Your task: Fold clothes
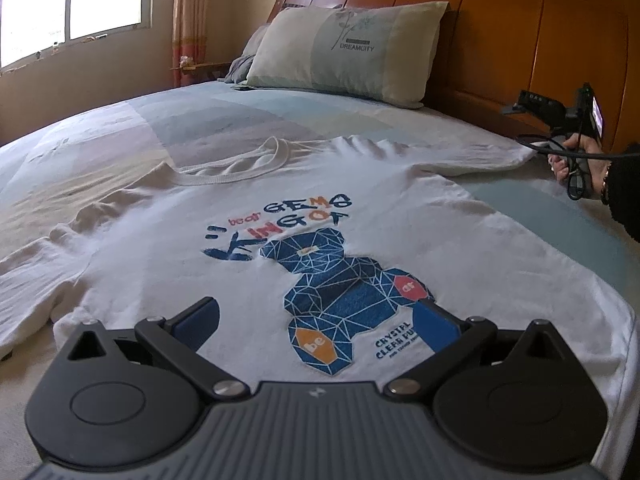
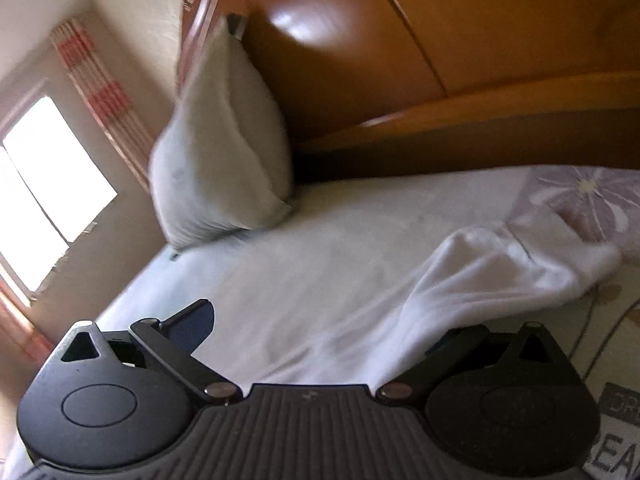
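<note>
A white T-shirt (image 1: 400, 208) with a blue bear print lies face up and spread flat on the bed, collar toward the pillow. My left gripper (image 1: 318, 322) hovers open over the shirt's lower front, its blue pads either side of the bear print. At the far right a hand (image 1: 580, 160) holds the right gripper's handle just past the shirt's sleeve end (image 1: 508, 156). In the tilted, blurred right wrist view the right gripper (image 2: 320, 332) is open. The white sleeve (image 2: 500, 272) lies rumpled ahead of it and covers part of its right finger.
A pale green pillow (image 1: 348, 52) leans on the wooden headboard (image 1: 520, 40), also seen as pillow (image 2: 220, 168) and headboard (image 2: 360, 60). The pastel sheet (image 1: 180, 120) stretches left toward a window (image 1: 72, 0). A purple floral cover (image 2: 588, 196) lies beyond the sleeve.
</note>
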The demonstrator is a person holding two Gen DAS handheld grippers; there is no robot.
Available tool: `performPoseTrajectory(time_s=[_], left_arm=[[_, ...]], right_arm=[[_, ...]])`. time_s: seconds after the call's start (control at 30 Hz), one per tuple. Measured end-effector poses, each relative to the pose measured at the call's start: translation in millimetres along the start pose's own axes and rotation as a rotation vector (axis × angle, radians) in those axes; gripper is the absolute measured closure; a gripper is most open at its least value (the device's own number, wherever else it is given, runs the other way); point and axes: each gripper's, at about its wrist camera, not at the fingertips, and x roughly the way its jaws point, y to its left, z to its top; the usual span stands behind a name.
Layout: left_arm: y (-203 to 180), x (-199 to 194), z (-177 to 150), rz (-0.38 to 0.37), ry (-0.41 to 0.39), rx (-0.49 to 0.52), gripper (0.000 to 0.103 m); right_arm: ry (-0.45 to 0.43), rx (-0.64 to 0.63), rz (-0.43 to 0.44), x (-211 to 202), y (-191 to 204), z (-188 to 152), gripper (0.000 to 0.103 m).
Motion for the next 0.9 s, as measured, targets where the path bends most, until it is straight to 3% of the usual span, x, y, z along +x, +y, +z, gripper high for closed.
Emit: performPoseTrajectory(time_s=[0.2,0.5,0.67,0.83,0.9], left_arm=[[0.1,-5.3,-0.4,-0.101,0.002,0.007,0.001],[4.3,-24.3,5.2,-0.098,-0.039,0.020,0.001],[9.9,-32.1,6.4,-0.133,-0.046,0.011,0.001],[5.3,-40.2,3.2,-0.202,-0.041,0.066,0.001],[2.9,-43.2,3.1,-0.194,-0.040,0.086,0.001]], right_arm=[[0.011,-0.026,0.044,-11.3,23.3,5.0,0.000],[0.049,-0.069,0.072,-19.7,65.5,4.0,0.000],[0.091,-0.095,0.083,-22.2,91.6,-3.0,0.000],[0.144,-0.163,0.088,-22.4,123.3,-12.9,0.000],[0.162,-0.173,0.100,-21.8,135.6,-17.2,0.000]])
